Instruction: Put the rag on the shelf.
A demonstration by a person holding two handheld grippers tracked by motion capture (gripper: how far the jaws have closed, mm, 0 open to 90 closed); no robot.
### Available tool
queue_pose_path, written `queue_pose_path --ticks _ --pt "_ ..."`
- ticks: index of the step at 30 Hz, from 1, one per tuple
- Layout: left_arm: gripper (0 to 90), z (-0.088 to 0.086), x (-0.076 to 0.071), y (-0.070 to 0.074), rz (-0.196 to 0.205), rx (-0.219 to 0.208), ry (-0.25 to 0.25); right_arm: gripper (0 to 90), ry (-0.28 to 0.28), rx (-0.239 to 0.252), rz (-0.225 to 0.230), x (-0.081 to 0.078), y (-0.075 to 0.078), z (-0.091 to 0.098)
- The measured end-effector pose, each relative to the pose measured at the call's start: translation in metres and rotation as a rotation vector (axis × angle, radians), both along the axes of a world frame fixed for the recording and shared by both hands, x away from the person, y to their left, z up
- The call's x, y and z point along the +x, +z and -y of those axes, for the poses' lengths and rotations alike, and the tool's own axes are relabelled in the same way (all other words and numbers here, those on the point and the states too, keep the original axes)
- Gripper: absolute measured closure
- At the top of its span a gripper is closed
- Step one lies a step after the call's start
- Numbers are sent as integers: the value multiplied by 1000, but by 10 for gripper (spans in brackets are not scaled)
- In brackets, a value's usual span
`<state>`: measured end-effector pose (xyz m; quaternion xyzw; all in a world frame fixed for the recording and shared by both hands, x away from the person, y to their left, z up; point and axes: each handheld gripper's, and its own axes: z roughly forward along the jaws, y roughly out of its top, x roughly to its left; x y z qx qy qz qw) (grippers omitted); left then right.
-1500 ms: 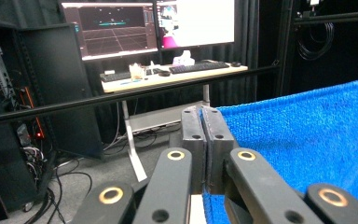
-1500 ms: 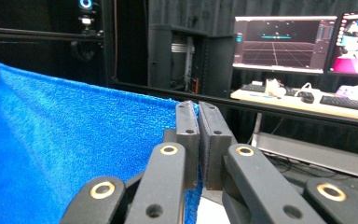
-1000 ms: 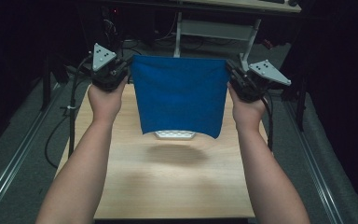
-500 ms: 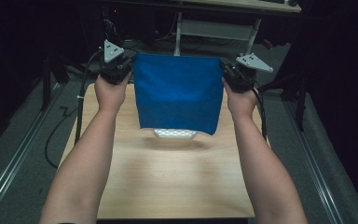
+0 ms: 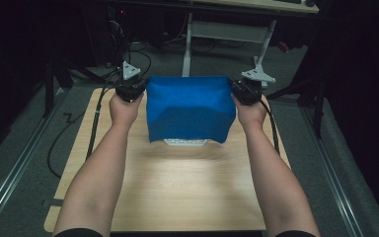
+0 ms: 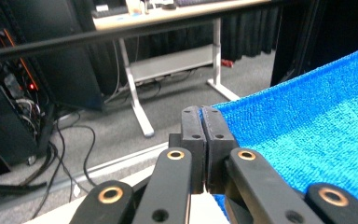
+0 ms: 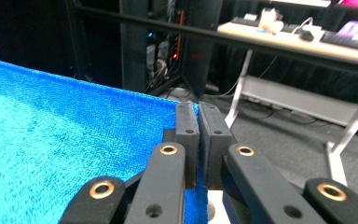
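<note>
I've got the blue towel (image 5: 190, 111) pinched at both top corners and held up over the far half of the tabletop (image 5: 187, 192), stretched flat between the grippers. Left gripper (image 6: 200, 135): jaws closed tight on the towel's corner, cloth running off to its right. Right gripper (image 7: 198, 133): same, jaws closed w/ the corner's edge between them, cloth off to its left. The towel's long axis runs left-right, parallel to the far edge, w/ its lower hem hanging just above a small white object (image 5: 185, 142) on the wood (can't tell what it is). Both hands look equally far out, so neither is nearer. I'd judge any lay-down depends on keeping that top edge level.
</note>
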<state>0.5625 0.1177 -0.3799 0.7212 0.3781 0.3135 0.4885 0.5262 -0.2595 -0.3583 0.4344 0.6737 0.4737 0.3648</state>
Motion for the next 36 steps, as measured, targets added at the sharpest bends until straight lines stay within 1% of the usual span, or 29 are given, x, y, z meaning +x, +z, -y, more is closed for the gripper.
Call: queue_pose_path --ticks 2,4,5,7,10,11,12,14,19,26,31,36 --pt "893 0 0 -12 -24 10 0 881 6 -2 -19 2 -9 1" --pt "893 -1 0 -18 -35 7 -1 881 14 -12 -31 3 -17 1" --pt "893 -2 0 -23 -48 6 -2 881 17 -13 -38 3 -20 1" --pt "893 -2 -1 -30 -60 16 -4 881 23 -10 -53 3 -27 1" --pt "893 -3 -2 -39 -84 15 -5 881 29 2 -66 3 -36 1" --pt "893 -3 -2 -44 -94 29 -4 881 33 7 -68 3 -39 0" --pt "893 -3 -3 -48 -91 28 -6 881 35 7 -78 2 -44 0" --pt "893 -4 -4 -53 -104 21 -7 881 36 5 -91 1 -51 1" --pt "893 -4 -9 -69 -123 26 -11 881 31 20 -114 -2 -67 1" --pt "893 -5 -14 -83 -151 23 -11 881 23 20 -141 -5 -85 -1" --pt "893 -5 -17 -90 -164 25 -9 880 19 29 -158 -7 -94 -2" --pt "892 -6 -18 -98 -196 24 -10 880 15 42 -179 -9 -102 -3"
